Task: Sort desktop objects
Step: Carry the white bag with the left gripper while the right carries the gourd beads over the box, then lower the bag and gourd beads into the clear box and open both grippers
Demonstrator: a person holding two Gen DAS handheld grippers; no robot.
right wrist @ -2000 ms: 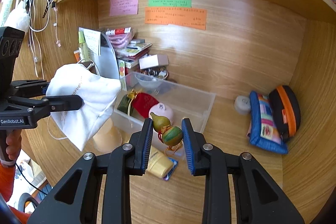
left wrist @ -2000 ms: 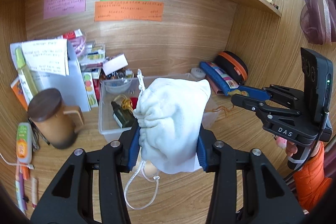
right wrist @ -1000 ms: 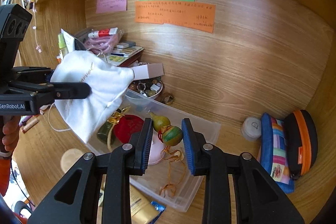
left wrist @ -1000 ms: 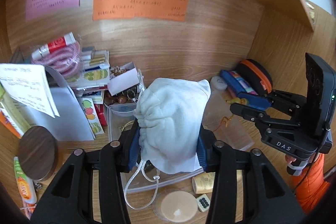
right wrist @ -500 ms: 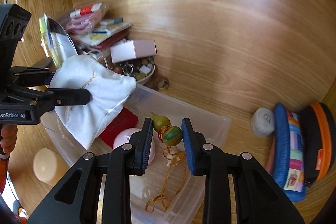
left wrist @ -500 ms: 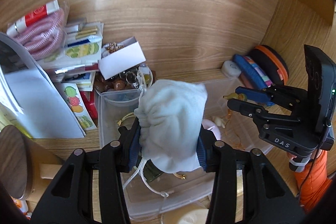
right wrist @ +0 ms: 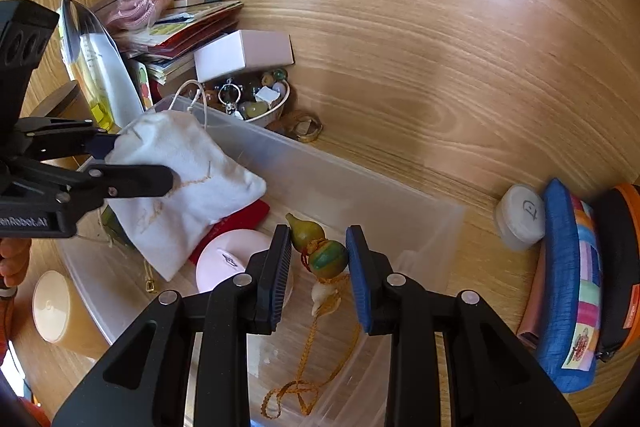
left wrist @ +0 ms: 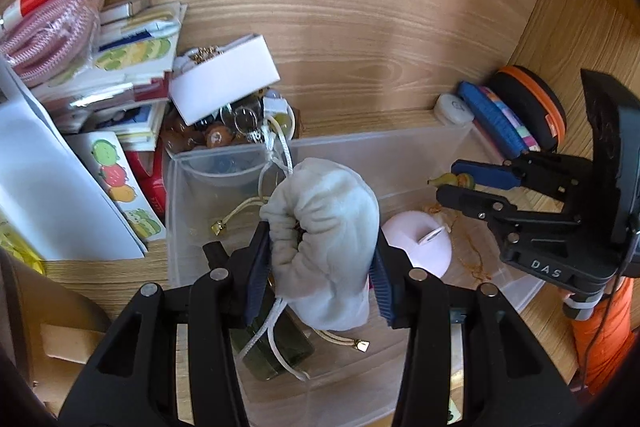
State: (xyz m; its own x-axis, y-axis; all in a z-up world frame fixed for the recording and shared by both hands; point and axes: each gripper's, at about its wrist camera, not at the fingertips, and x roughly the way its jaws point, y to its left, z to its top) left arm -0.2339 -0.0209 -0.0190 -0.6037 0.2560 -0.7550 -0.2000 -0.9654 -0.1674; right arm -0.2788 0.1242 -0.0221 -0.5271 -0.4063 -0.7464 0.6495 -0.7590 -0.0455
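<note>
Both grippers have been lowering into the clear bin [right wrist: 360, 183]. The left gripper [left wrist: 318, 267] is clamping the white pouch [left wrist: 324, 247]; the right gripper [right wrist: 318, 259] is pinching the gourd charm [right wrist: 320, 247], its tassel seemingly touching the bin floor.

Both grippers now lowered from above the surface into the clear bin [right wrist: 420, 223]: white pouch [left wrist: 324, 247] over the green bottle [left wrist: 276, 351]; gourd charm [right wrist: 320, 251] with tassel trailing on the bin floor.
</note>
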